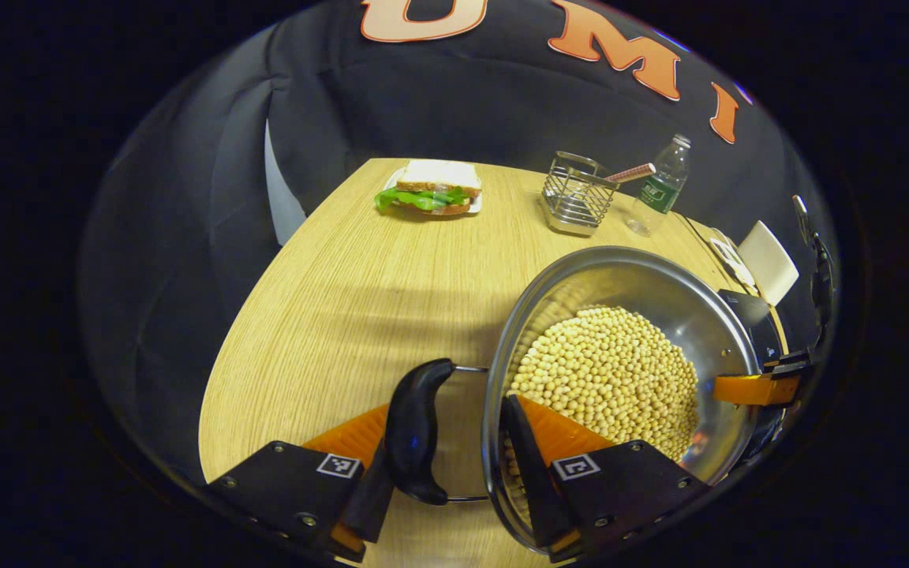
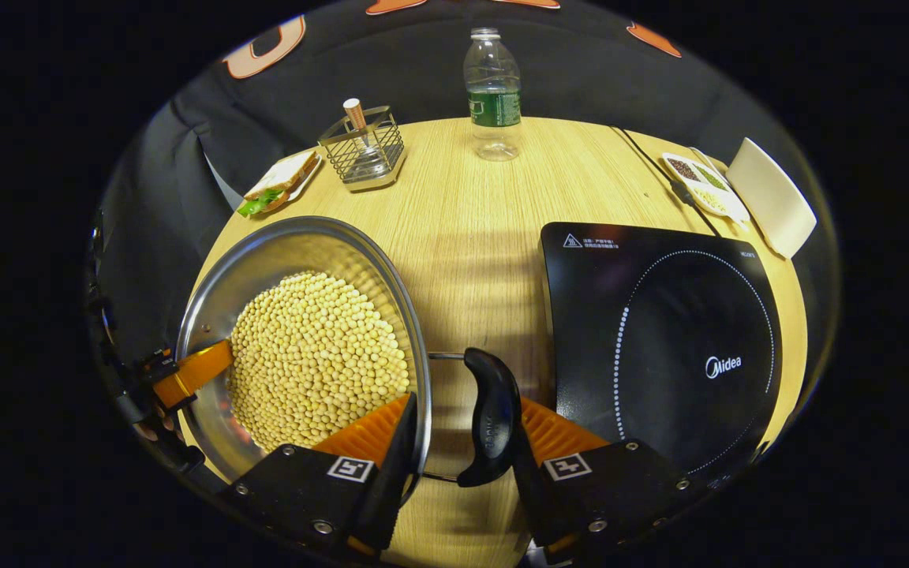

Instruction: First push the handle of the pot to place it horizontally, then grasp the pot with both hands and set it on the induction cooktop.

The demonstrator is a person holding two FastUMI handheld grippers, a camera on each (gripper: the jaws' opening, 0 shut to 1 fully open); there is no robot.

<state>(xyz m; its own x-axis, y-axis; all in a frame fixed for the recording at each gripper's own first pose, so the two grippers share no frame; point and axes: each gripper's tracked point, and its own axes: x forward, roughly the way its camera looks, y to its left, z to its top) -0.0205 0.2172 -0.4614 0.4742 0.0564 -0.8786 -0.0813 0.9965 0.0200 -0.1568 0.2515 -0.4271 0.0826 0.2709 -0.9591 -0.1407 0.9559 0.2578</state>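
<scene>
Left tongs: my fingers straddle the pot's left handle, not visibly clamped.
Right tongs: same on right handle.
Why: lifting the soybean pot toward the induction cooktop.

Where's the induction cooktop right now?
In the right gripper view the induction cooktop lies flat on the table, right of the pot, just beyond the pot's black handle.

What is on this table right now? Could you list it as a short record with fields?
pot: round steel pot full of pale yellow beans, on the wooden table
left gripper: fingers straddle the pot's rim and black handle
right gripper: likewise at the other black handle
cooktop: black induction cooktop, bare, beside the pot
far side: sandwich, wire basket, plastic bottle
</scene>
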